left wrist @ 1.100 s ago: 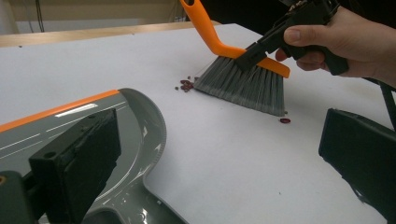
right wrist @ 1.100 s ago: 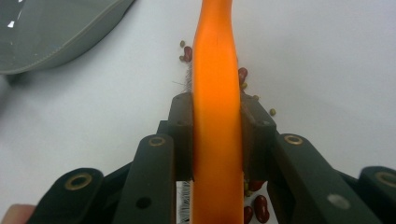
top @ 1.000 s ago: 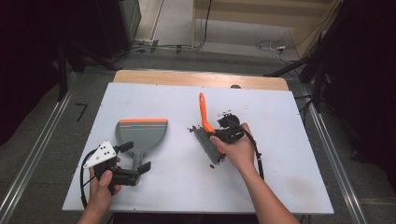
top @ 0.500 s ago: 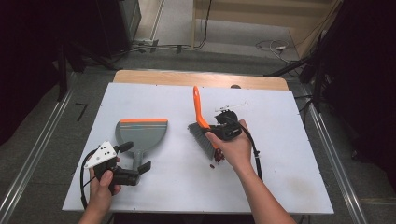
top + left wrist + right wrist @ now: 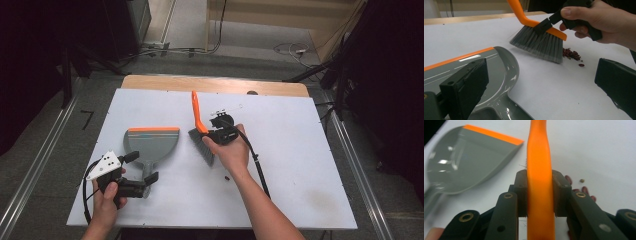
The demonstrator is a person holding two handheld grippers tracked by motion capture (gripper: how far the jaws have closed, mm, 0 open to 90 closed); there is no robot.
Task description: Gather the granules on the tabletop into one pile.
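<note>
A grey dustpan [image 5: 151,142] with an orange lip lies flat on the white table. Its handle points toward my left gripper [image 5: 143,167], whose open jaws stand on either side of that handle [image 5: 499,110] without closing on it. My right gripper [image 5: 212,134] is shut on the orange handle [image 5: 539,157] of a hand brush [image 5: 197,120]. The grey bristles [image 5: 539,45] rest on the table just right of the dustpan [image 5: 499,65]. A small heap of dark red beans [image 5: 571,53] lies behind the bristles. More beans [image 5: 584,190] show beside the right gripper [image 5: 539,192].
One stray bean [image 5: 226,177] lies near the person's right wrist. The white tabletop [image 5: 300,150] has bare room on its right half. A wooden strip [image 5: 215,84] runs along the far edge. Cables trail from both grippers.
My right gripper has carried the brush leftward, toward the dustpan, over the last second. The left gripper and the dustpan have stayed in place.
</note>
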